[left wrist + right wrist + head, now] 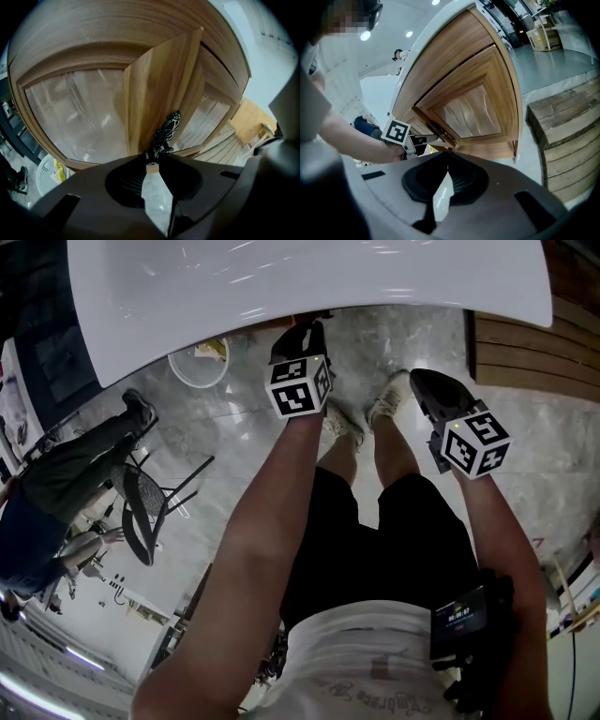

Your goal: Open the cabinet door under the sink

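Under the white sink (281, 277), the wood door (159, 84) stands a little ajar at 12 o'clock. The left gripper (153, 160) pinches its black handle (166, 133) to pull it; the right gripper (446, 168), at 3 o'clock, hangs closed and empty.

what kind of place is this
Probably an indoor workshop or test space, not a home: a wooden cabinet under a white counter stands on a polished floor, with an office chair and cardboard boxes nearby.
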